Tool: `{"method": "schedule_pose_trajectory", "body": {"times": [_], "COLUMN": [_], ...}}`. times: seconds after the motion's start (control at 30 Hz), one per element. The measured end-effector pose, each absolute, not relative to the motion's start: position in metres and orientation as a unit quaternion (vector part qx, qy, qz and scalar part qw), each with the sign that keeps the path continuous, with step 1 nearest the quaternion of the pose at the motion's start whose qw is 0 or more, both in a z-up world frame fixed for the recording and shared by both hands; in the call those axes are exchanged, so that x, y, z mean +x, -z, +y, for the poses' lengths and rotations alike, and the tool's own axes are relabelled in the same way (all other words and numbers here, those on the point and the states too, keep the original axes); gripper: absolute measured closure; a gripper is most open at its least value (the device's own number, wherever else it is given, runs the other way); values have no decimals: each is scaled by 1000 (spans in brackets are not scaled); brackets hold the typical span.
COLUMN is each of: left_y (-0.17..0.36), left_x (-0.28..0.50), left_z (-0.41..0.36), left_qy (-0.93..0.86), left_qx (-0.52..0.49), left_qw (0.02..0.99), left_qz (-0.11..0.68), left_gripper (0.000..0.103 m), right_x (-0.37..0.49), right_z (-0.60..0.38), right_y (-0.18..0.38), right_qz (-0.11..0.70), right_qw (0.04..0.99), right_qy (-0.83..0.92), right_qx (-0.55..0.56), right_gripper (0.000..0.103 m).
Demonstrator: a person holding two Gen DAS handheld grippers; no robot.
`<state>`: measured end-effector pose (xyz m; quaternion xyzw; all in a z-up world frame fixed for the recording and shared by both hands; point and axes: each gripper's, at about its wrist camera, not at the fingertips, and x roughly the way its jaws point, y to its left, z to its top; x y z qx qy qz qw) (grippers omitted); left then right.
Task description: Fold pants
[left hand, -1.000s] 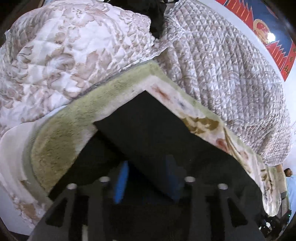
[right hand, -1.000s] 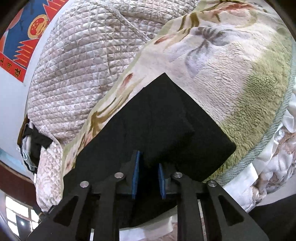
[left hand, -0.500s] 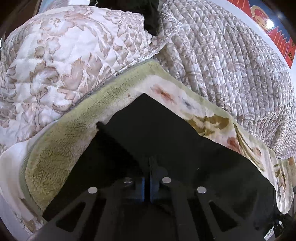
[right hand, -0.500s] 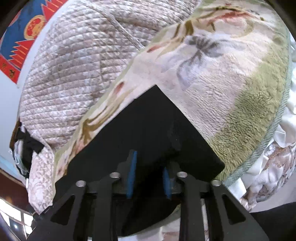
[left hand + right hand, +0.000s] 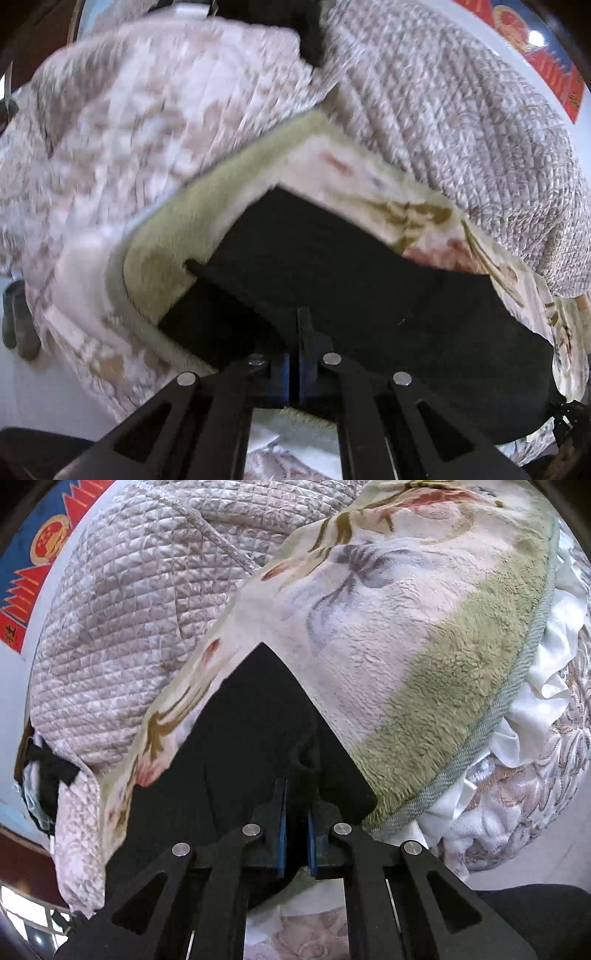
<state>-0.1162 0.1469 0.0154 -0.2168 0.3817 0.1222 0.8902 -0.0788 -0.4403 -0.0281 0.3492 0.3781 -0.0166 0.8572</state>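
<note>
While the left gripper point(image 5: 294, 373) has its pads pressed together on an edge of the black pants point(image 5: 369, 288), they lie on the floral blanket point(image 5: 413, 218). From the right wrist, the right gripper point(image 5: 296, 843), nearly closed, pinches the pants point(image 5: 243, 731). Next, I judge, both must lift evenly and fold.

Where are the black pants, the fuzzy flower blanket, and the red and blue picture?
pants point(image 5: 351, 266): left wrist view, flat middle.
blanket point(image 5: 424, 635): right wrist view, fuzzy top.
picture point(image 5: 40, 550): right wrist view, round emblem.
</note>
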Motion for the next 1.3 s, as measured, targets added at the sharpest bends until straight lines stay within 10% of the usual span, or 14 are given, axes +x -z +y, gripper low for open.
{"method": "schedule_pose_trajectory", "body": {"times": [0.3,0.4,0.67,1.3], "left_y": [-15,-28,-65,-27], "left_x": [-120,-130,-105,-21], "left_z": [140,143,108,66], "left_qy": [-134,-163,-148,-112], "left_qx": [-189,-172,-105,-15], "left_qw": [886,889,919,909], "left_qz": [402,392,350,401], "left_gripper": [93,92,73,66], "right_x": [-78,-89,-76,14], "right_z": [-436,-436,-390,-343], "right_y": [26,11,-36,-4], "right_qz": [396,374,310,367], "right_qw": [861,876,938,929], "right_qy": [31,62,20,-20], "right_qx": [320,299,152,36], "right_gripper": [93,75,75,75]}}
